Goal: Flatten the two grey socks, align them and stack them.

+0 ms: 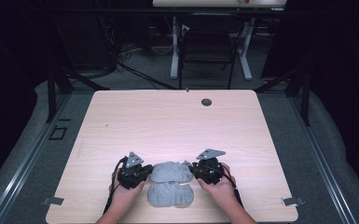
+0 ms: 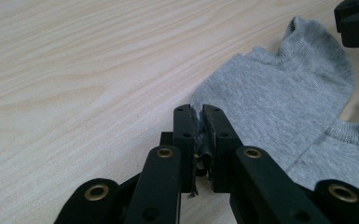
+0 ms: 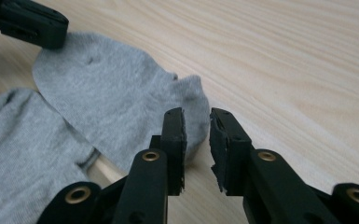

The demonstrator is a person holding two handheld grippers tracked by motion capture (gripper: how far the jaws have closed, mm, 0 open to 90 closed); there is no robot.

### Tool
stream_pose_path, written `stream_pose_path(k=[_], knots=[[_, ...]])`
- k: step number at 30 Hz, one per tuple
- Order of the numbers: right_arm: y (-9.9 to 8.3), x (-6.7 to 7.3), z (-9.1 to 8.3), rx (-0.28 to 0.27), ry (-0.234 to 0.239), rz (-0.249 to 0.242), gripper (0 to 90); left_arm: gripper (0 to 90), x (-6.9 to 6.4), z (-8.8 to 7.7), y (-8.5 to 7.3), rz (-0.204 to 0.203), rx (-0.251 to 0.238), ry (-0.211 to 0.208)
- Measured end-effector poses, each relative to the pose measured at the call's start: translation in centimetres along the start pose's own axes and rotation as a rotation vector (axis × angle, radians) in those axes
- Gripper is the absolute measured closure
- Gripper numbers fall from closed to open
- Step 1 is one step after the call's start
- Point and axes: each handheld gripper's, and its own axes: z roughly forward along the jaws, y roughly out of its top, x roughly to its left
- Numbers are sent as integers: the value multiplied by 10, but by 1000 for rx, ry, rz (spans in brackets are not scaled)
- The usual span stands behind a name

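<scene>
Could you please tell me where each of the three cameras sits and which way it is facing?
High view: above the person's side, looking forward and down on the light wooden table; both hands, both grippers.
Left gripper view: rides the left gripper, looking along its near-closed jaws at the toe of the far grey ankle sock.
Right gripper view: rides the right gripper, jaws parted at that sock's cuff.
All share this sock.

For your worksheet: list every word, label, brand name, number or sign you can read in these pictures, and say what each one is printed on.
None: no readable text on the two grey socks, the wooden table or either hand-held gripper.
</scene>
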Motion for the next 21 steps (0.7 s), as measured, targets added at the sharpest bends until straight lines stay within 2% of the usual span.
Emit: stream_pose_path(k=[5, 9, 14, 16, 21], knots=[[4, -3, 8, 13, -5, 3, 679, 756, 2, 2, 1, -7, -2, -5], [4, -5, 13, 20, 13, 2, 671, 760, 3, 5, 2, 5, 4, -16], [4, -2, 16, 39, 7, -16, 763, 806, 2, 9, 1, 12, 30, -11], [4, -2, 15, 45, 13, -24, 834, 842, 2, 8, 1, 9, 30, -12], [3, -2, 14, 42, 26, -25, 867, 870, 3, 8, 0, 13, 37, -9]])
